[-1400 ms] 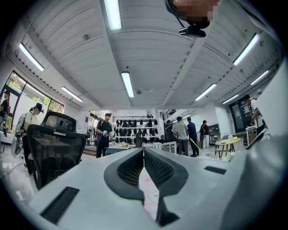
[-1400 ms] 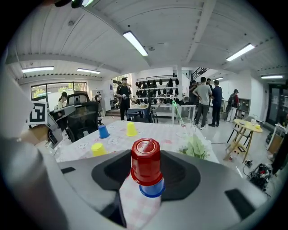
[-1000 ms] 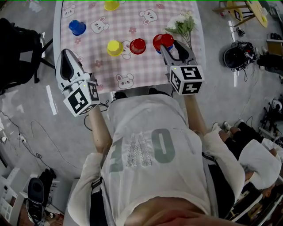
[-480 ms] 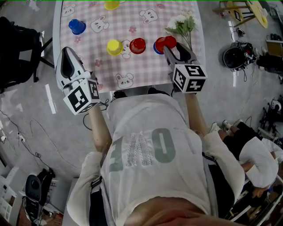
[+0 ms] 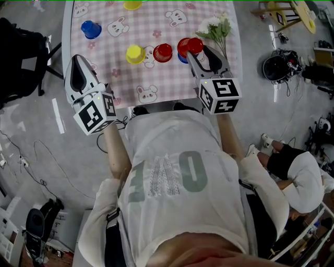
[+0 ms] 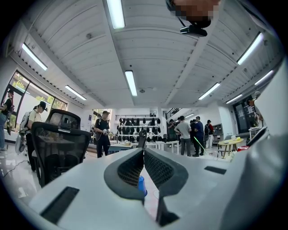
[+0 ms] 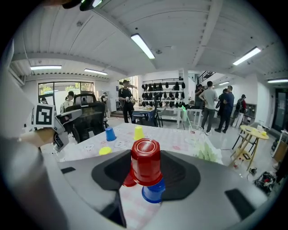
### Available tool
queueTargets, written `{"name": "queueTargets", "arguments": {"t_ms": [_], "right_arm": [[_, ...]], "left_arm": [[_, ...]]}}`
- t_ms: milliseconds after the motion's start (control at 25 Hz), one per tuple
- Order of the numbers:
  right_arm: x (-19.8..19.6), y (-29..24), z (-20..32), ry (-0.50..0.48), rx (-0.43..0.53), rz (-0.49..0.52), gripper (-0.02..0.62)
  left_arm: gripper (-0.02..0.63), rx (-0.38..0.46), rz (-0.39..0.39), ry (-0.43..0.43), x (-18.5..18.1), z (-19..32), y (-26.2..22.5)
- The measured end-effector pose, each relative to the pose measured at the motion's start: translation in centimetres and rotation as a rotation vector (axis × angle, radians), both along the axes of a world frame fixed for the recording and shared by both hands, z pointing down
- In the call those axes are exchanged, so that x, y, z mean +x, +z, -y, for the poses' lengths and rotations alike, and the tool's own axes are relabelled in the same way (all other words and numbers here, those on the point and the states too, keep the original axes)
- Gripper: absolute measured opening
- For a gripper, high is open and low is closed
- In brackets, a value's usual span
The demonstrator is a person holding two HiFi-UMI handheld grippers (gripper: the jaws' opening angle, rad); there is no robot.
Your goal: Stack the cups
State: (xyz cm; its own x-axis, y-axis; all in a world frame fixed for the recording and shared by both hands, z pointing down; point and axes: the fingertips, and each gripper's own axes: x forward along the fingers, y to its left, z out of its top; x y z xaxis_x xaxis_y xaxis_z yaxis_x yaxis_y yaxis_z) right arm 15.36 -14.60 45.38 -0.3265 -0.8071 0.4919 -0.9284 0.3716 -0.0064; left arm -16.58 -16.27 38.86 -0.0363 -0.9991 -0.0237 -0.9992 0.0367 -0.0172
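My right gripper is shut on an upside-down red cup, held a little above the pink checked table. In the right gripper view the red cup sits between the jaws of the right gripper, directly over an upside-down blue cup. That blue cup shows only as a sliver in the head view. A second red cup and a yellow cup stand to the left. My left gripper hangs off the table's left edge, jaws shut and empty.
Another blue cup stands at the far left of the table and a yellow cup at the far edge. White flowers lie right of the held cup. A black chair stands left of the table.
The right gripper with the red cup drifted right, then came back left and a little farther up the table, over the blue cup. The left gripper stayed put.
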Motion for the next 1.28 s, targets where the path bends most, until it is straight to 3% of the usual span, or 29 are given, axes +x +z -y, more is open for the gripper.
{"name": "queueTargets", "arguments": {"t_ms": [520,920,1120,1280], "right_arm": [[-2.2,1.4,0.2,-0.049,-0.071,0.011,0.212],[-2.4,1.5,-0.1,-0.065,-0.061,0.013,0.212],[-2.7,-0.3,-0.2,-0.054,-0.007,0.018,0.212],[-5.3,-4.5,-0.6,-0.081,0.093,0.056,0.212]], "left_arm": [[0.029,-0.022,-0.022,-0.027,-1.3,-0.6,0.9],[0.029,-0.015,-0.022,-0.034,-1.6,-1.0,1.0],[0.029,-0.009,-0.028,-0.027,-1.5,-1.1,1.0],[0.029,-0.007,-0.032,-0.023,-1.8,-1.2,0.9]]}}
